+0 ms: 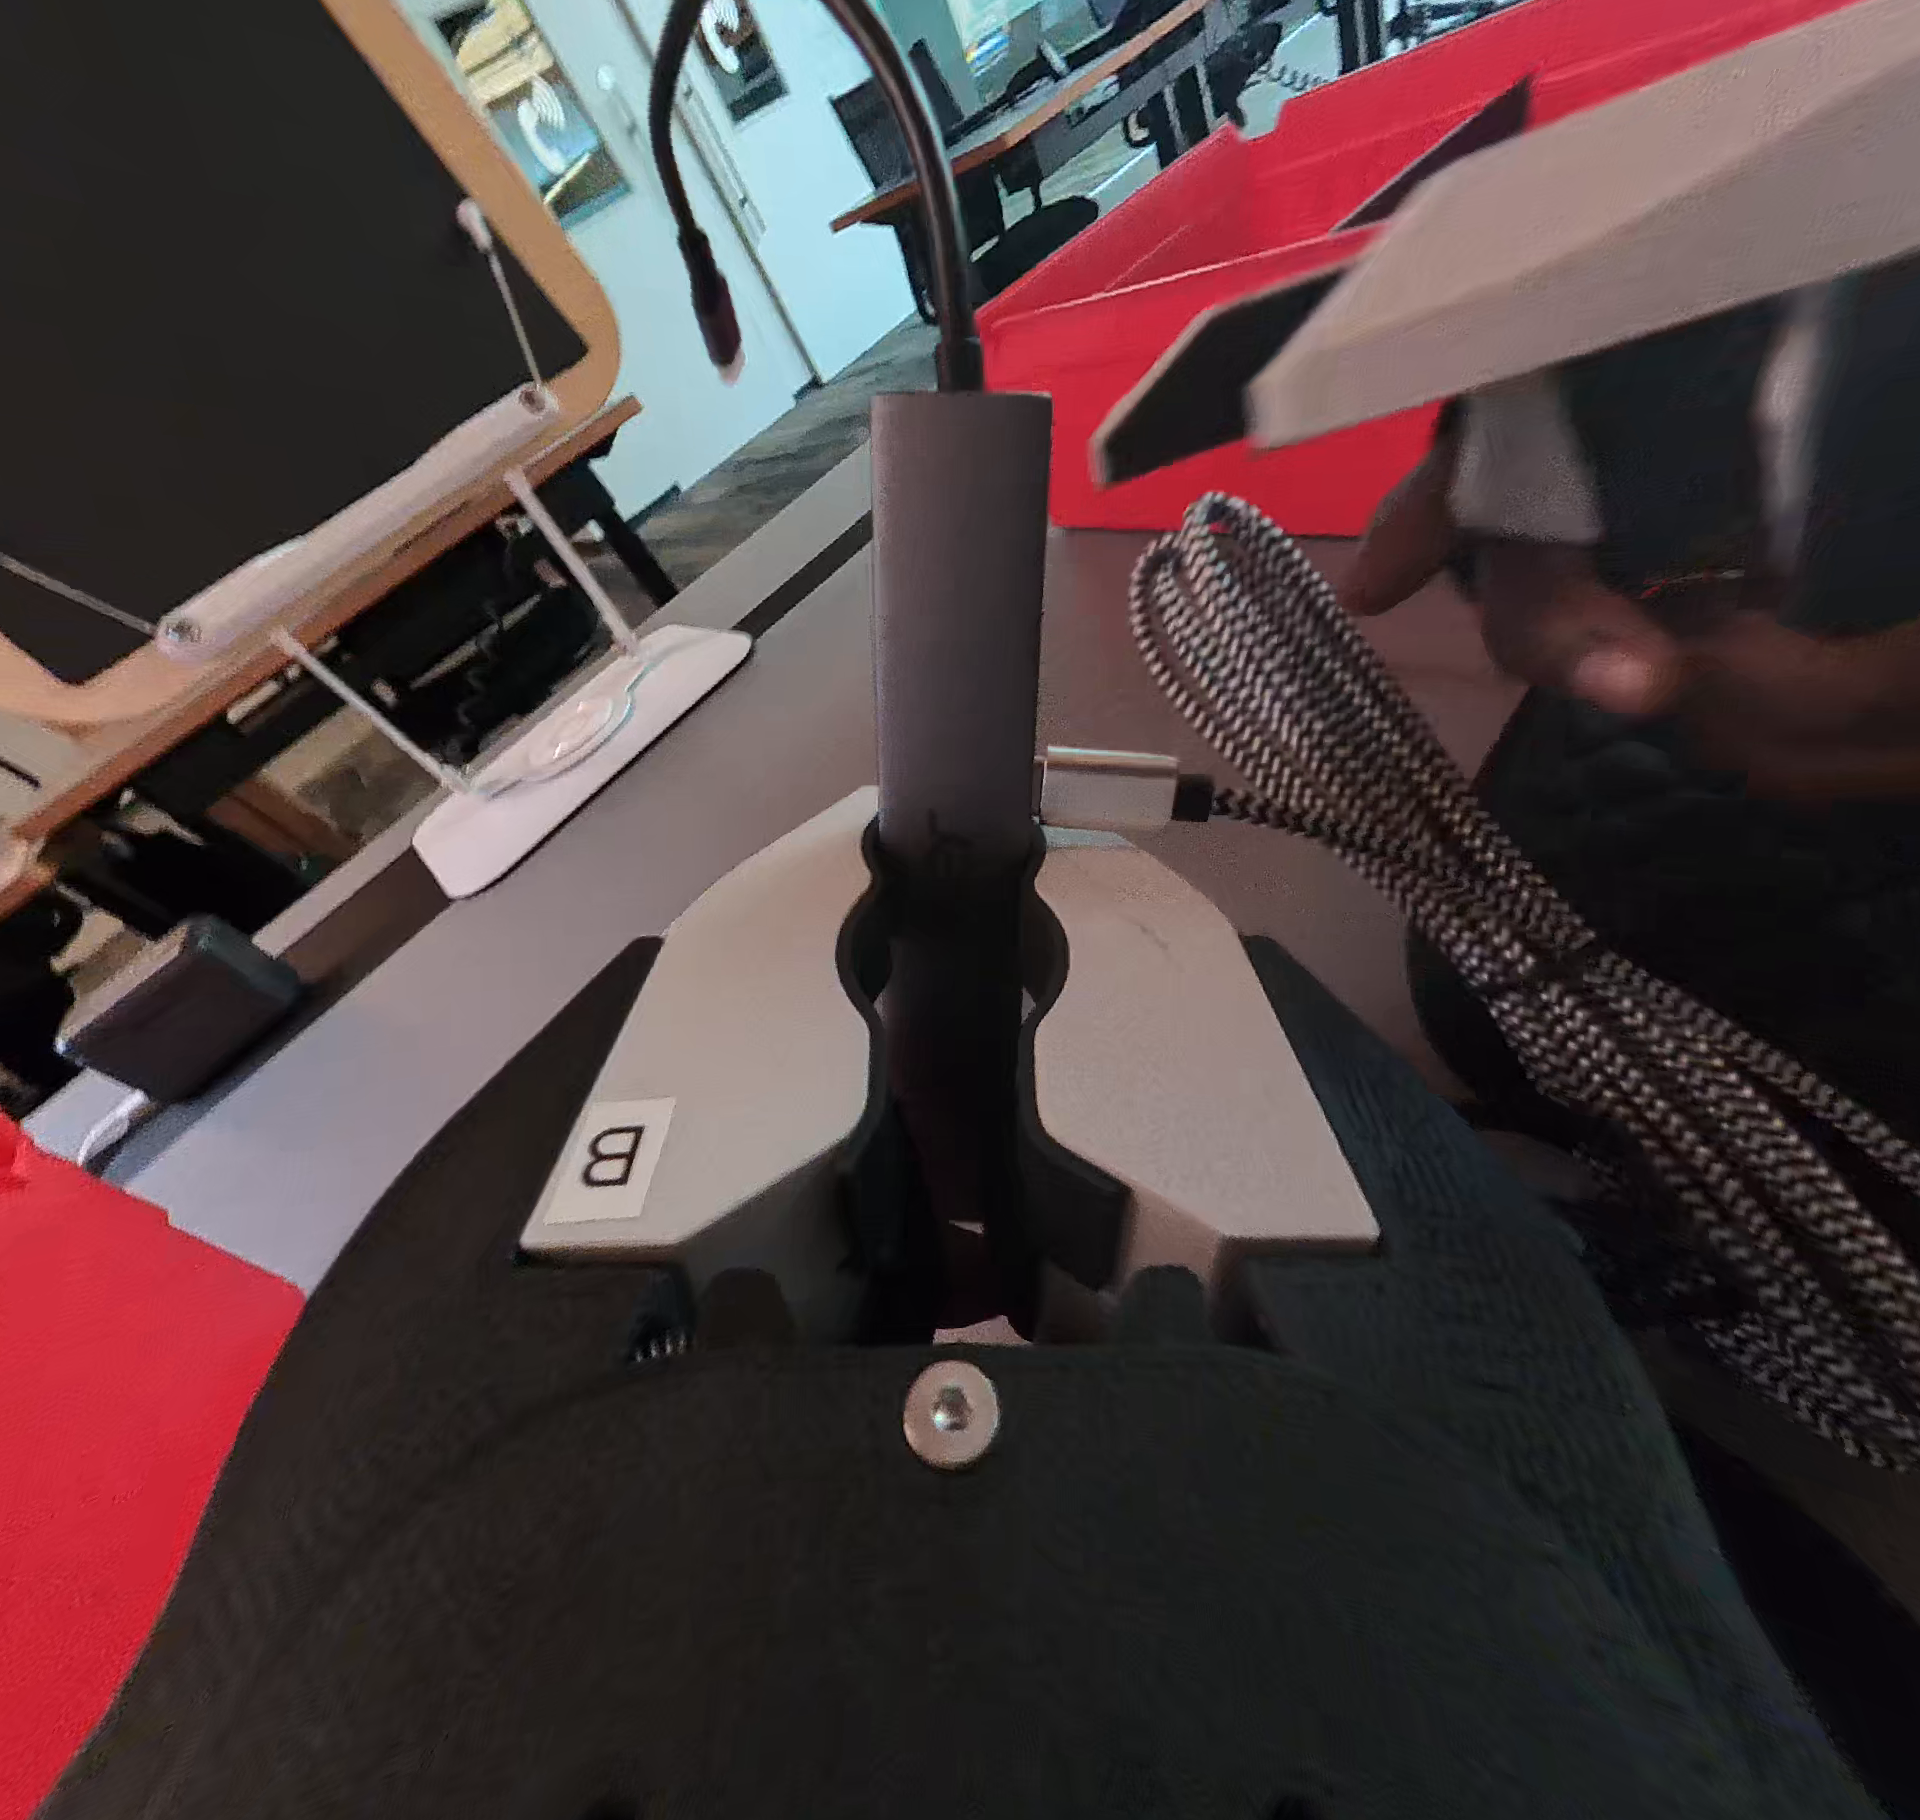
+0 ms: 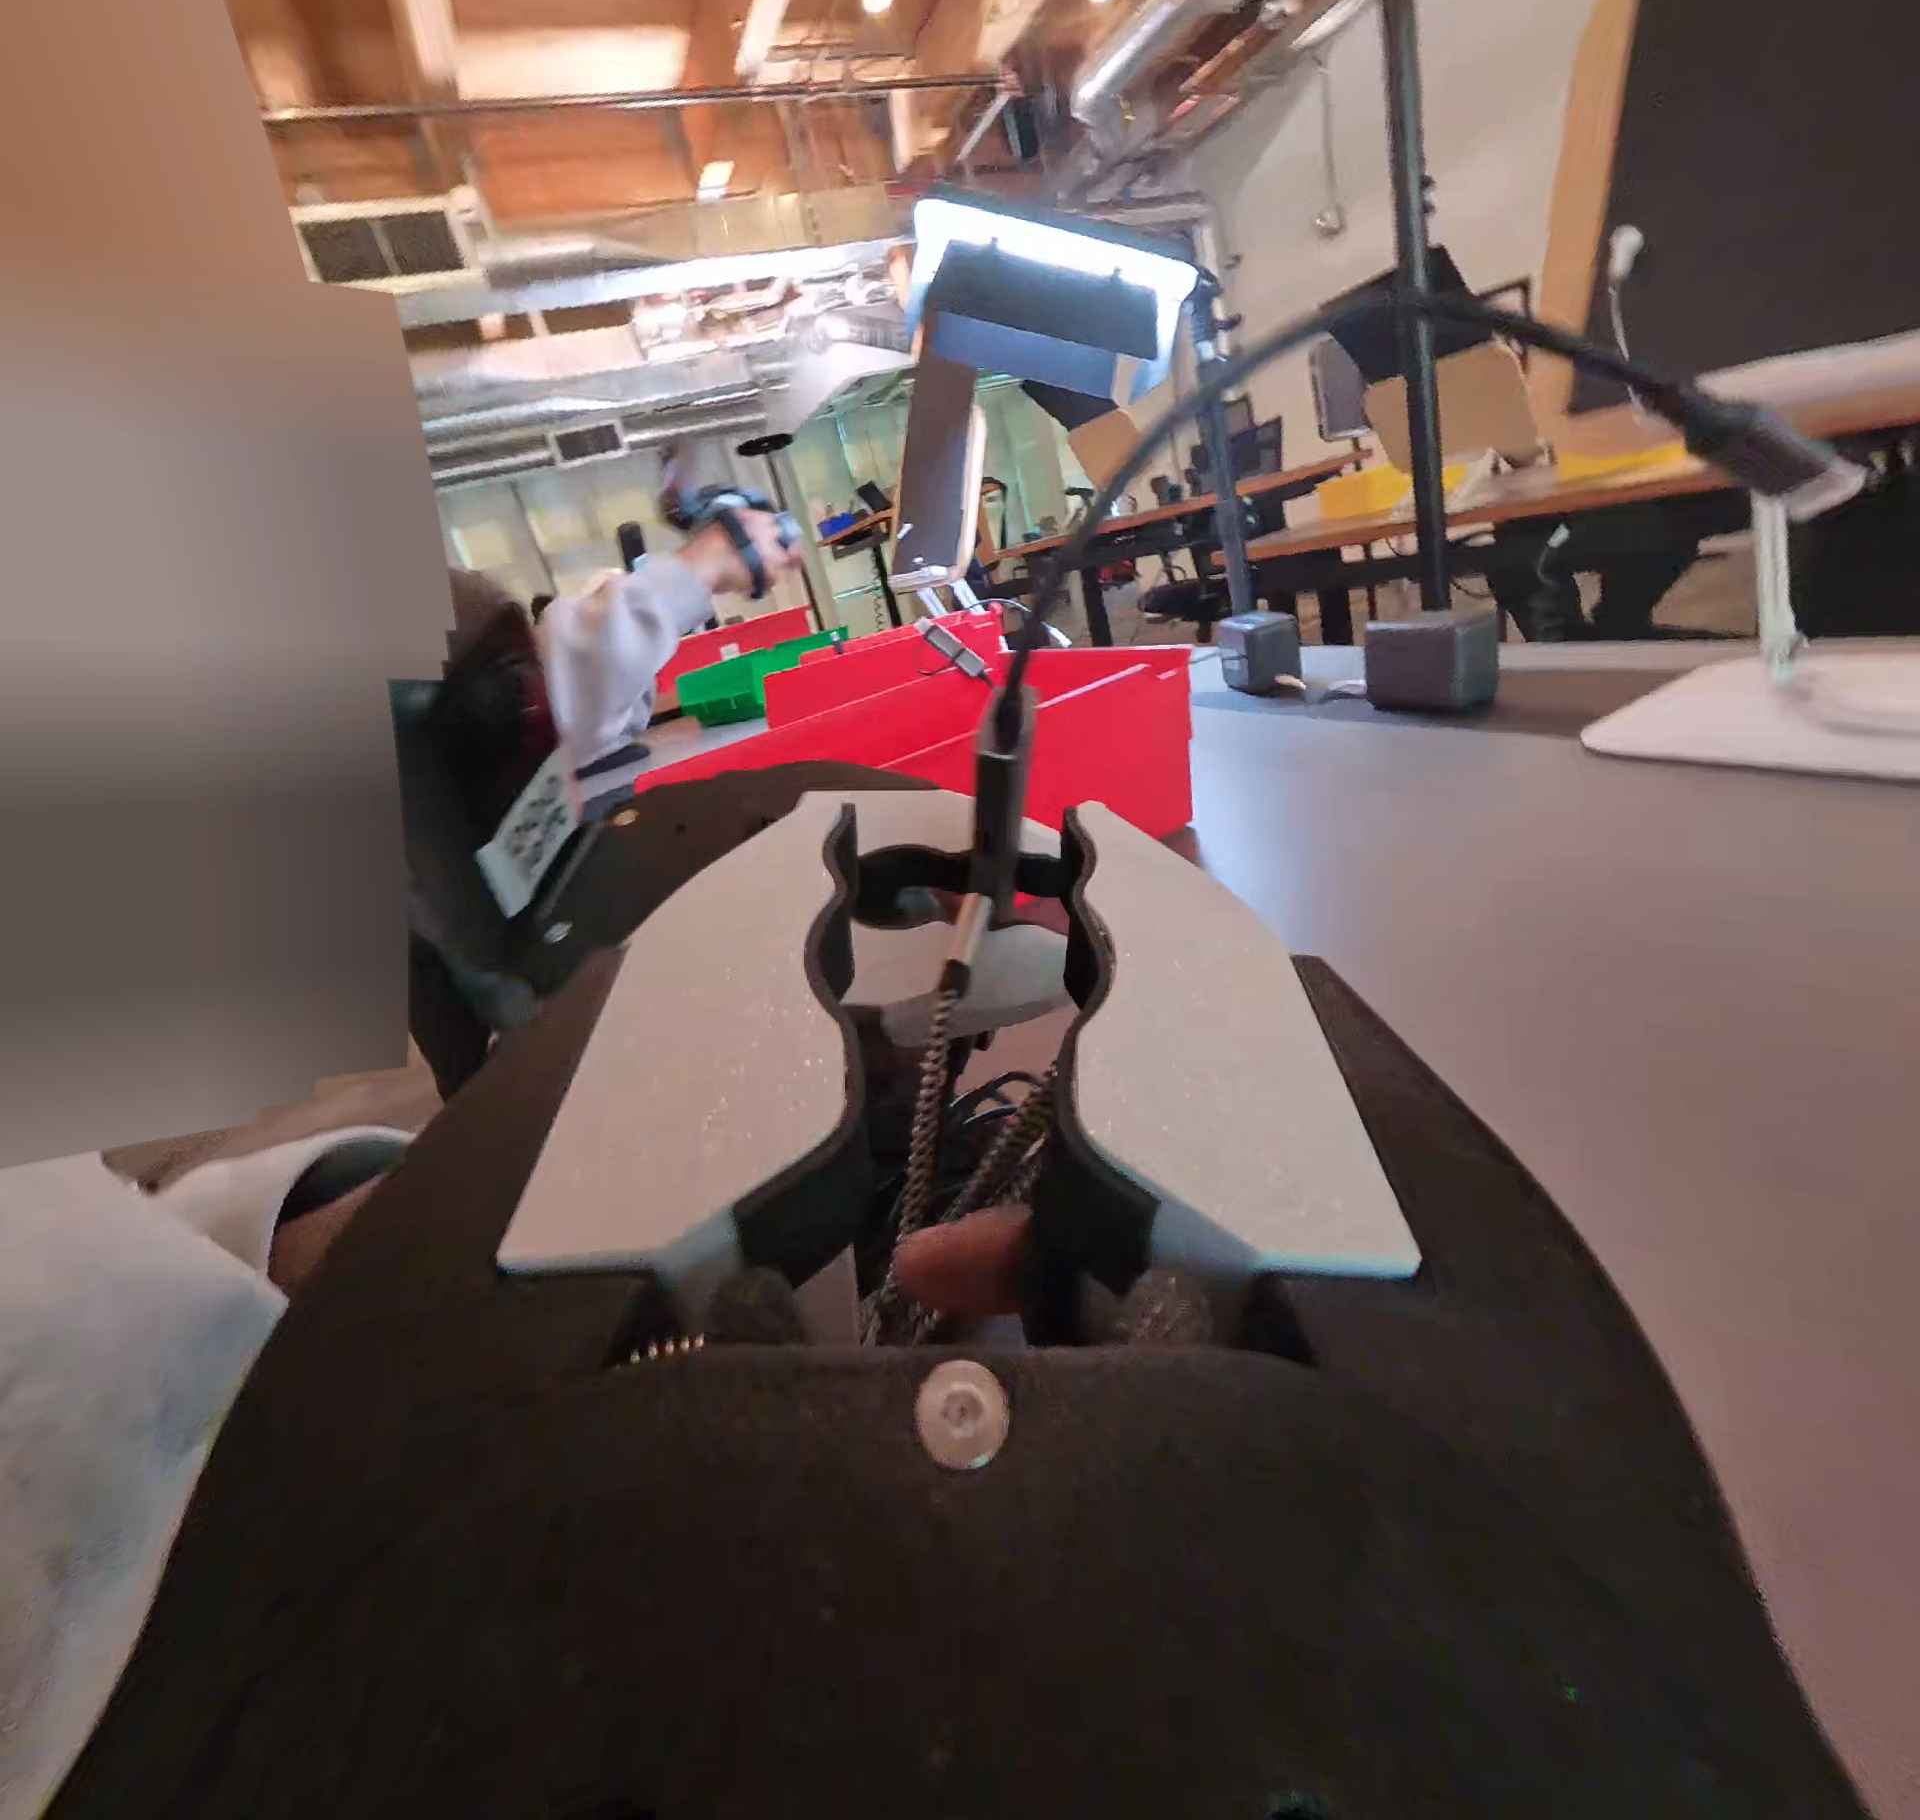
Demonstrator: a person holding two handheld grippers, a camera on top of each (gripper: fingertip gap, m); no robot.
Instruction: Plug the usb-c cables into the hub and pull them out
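The left gripper (image 1: 956, 835) pinches the grey hub (image 1: 958, 607), held upright above the grey table (image 1: 644, 866); 1 silver usb-c plug (image 1: 1117, 786) sits in the hub's right side, its braided cable (image 1: 1403, 835) trailing off; the right gripper (image 2: 961, 840), spread, hovers near the plug, seemingly not touching it.

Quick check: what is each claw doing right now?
Left claw: closed on the grey hub.
Right claw: open, holding nothing; the braided cable hangs between its fingers.
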